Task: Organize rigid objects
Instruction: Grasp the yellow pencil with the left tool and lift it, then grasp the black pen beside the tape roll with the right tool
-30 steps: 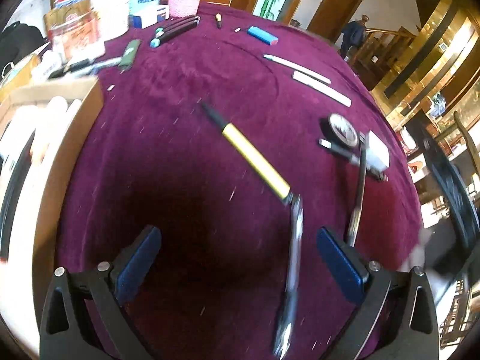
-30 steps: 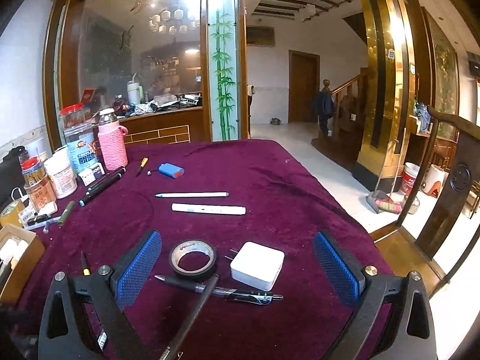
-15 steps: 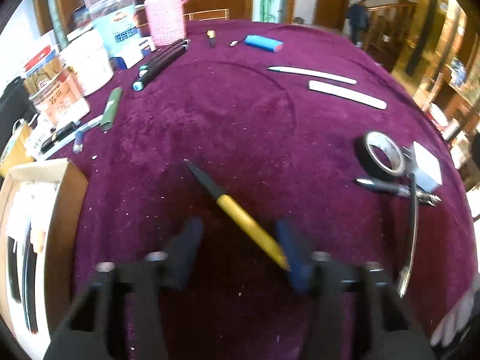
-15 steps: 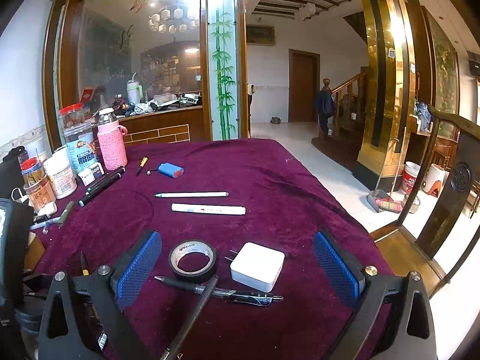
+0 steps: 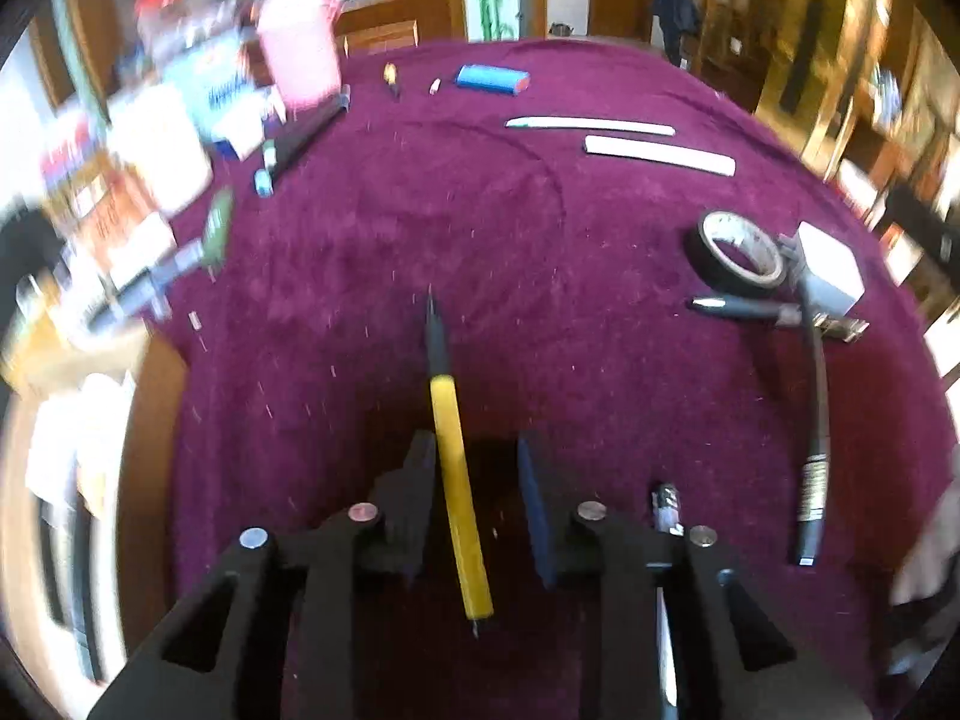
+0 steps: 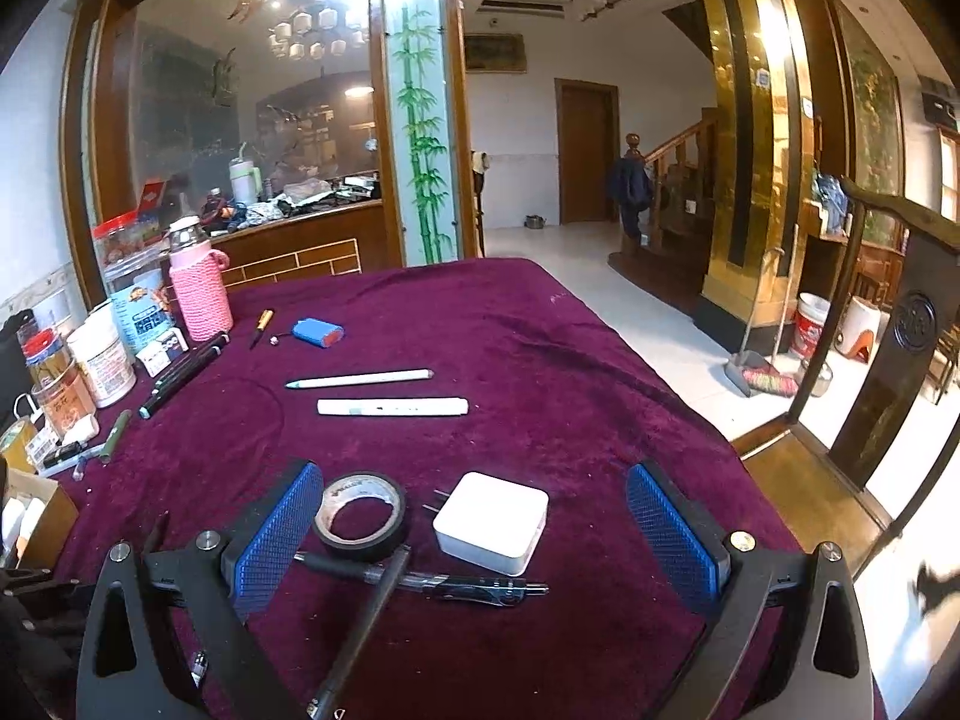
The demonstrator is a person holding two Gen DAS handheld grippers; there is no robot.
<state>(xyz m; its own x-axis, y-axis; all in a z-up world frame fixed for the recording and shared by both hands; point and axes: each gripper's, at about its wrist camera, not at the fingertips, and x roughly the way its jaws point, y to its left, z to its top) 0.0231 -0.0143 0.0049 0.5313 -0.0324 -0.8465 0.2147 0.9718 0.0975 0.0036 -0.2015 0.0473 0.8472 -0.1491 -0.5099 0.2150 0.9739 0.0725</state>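
Now, from the left wrist, the left tongs (image 5: 473, 441) are tilting down over the purple table (image 5: 480, 210). Their jaws have just been closing and are standing narrow, with the yellow pen (image 5: 450, 456) running between them. The left pad is sitting right against the pen, while a gap is still showing before the right pad, so they are not pinching it. The pen's dark tip is pointing toward the far side. To the right, a roll of tape (image 5: 738, 252) is lying beside a white charger (image 5: 831, 276). A black pen (image 5: 744, 307) is lying just near of them, and a dark marker (image 5: 815, 420) is crossing it and reaching toward the near edge. Farther off, a white pen (image 5: 591, 124) and a white marker (image 5: 660, 155) are lying side by side, with a blue case (image 5: 492, 79) beyond them. A cardboard box (image 5: 150, 420) is sitting at the near left, blurred.

From the right wrist, the right tongs (image 6: 474, 480) are hanging with jaws spread wide and pinching nothing. The roll of tape and the charger are lying on the table between the blue pads. The black pen is lying just near of both, under the dark marker. At the far left, a pink bottle (image 6: 198, 294) is standing upright among jars.
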